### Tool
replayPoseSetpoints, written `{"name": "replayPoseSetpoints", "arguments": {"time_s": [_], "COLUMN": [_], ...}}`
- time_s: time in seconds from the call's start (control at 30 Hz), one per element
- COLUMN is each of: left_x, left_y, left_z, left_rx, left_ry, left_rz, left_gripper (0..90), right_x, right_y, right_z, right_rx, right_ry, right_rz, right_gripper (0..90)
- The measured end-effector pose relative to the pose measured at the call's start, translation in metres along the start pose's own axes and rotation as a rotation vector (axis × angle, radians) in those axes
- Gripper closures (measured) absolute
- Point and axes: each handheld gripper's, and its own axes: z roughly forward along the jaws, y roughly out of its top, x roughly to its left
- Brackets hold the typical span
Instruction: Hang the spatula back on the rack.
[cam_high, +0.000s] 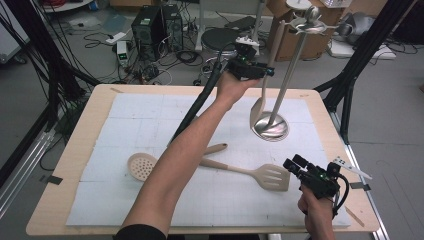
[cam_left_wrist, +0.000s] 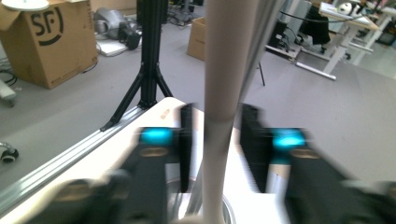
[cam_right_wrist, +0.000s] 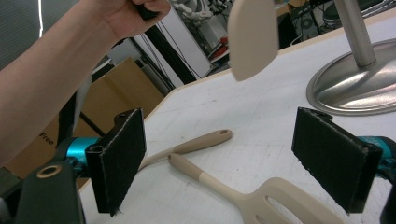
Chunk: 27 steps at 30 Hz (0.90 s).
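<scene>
With your left gripper (cam_high: 264, 71) fingers spread around the hung beige silicone spatula's (cam_high: 258, 112) handle, back away without bumping it.

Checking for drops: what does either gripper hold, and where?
Nothing: the left gripper has its jaws open around the hanging spatula's handle; the right gripper is empty.

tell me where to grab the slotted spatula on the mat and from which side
Grip the slotted spatula at mid-handle, coming straight down with the jaws across it. The handle is slim and lies flat with bare mat on both sides there; its far end crosses the skimmer handle, and the head is too wide. The open right gripper is nearest.
</scene>
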Motion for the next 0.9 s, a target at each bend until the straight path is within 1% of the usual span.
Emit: {"name": "replayPoseSetpoints", "arguments": {"time_s": [0.03,0.07,0.13,0.2,0.23,0.27,0.3,0.33,0.43,0.47,0.5,0.53,0.6,0.67,0.73,0.8,0.87,0.9], "left_x": [0.001,0.002,0.005,0.007,0.008,0.009,0.010,0.011,0.012,0.013,0.013,0.013,0.014,0.015,0.016,0.016,0.016,0.017], "left_y": [-0.002,-0.004,-0.009,-0.013,-0.015,-0.017,-0.019,-0.021,-0.026,-0.028,-0.029,-0.030,-0.033,-0.034,-0.037,-0.040,-0.045,-0.048], "left_z": [0.000,-0.001,-0.004,-0.010,-0.013,-0.017,-0.020,-0.024,-0.037,-0.041,-0.044,-0.048,-0.056,-0.066,-0.074,-0.083,-0.092,-0.097], "left_rx": [0.005,-0.004,-0.009,-0.031,-0.035,-0.035,-0.042,-0.052,-0.082,-0.087,-0.077,-0.075,-0.092,-0.101,-0.104,-0.114,-0.129,-0.135], "left_ry": [-0.001,-0.005,-0.027,-0.029,-0.024,-0.005,-0.001,-0.010,-0.019,-0.015,-0.011,-0.006,-0.006,-0.009,-0.006,0.000,-0.005,-0.005], "left_rz": [-0.008,-0.017,-0.018,-0.017,-0.002,0.014,0.019,0.020,0.019,0.019,0.020,0.026,0.035,0.031,0.030,0.024,0.014,0.016], "left_gripper": [53.5,49.5,44.4,40.7,39.0,38.3,36.2,34.8,32.5,32.0,31.6,30.6,30.9,30.1,29.4,28.5,27.3,27.4], "right_x": [0.000,0.000,-0.001,0.000,0.000,0.000,0.001,0.002,0.003,0.003,0.004,0.004,0.006,0.007,0.008,0.009,0.009,0.009], "right_y": [0.000,0.000,0.000,0.000,0.000,0.000,0.000,0.000,0.000,0.000,0.000,0.000,-0.001,-0.001,-0.002,-0.002,-0.002,-0.002], "right_z": [0.000,0.000,0.000,0.001,0.001,0.001,0.002,0.002,0.003,0.003,0.004,0.005,0.007,0.010,0.012,0.013,0.014,0.014], "right_rx": [-0.003,-0.002,-0.001,0.000,-0.001,-0.005,0.000,0.003,0.005,0.003,0.004,0.005,0.015,0.018,0.018,0.019,0.020,0.022], "right_ry": [0.000,0.000,-0.004,0.000,0.001,0.001,-0.003,-0.005,-0.005,-0.003,-0.002,-0.004,-0.001,0.000,0.004,0.006,0.005,0.003], "right_rz": [-0.005,-0.002,-0.006,-0.007,-0.008,-0.012,-0.010,-0.011,-0.009,-0.018,-0.012,-0.022,-0.024,-0.034,-0.033,-0.045,-0.045,-0.047], "right_gripper": [16.9,16.9,16.9,16.9,16.9,16.9,16.9,16.9,16.9,16.9,16.9,16.9,16.9,16.9,16.9,16.9,16.9,16.9]}}
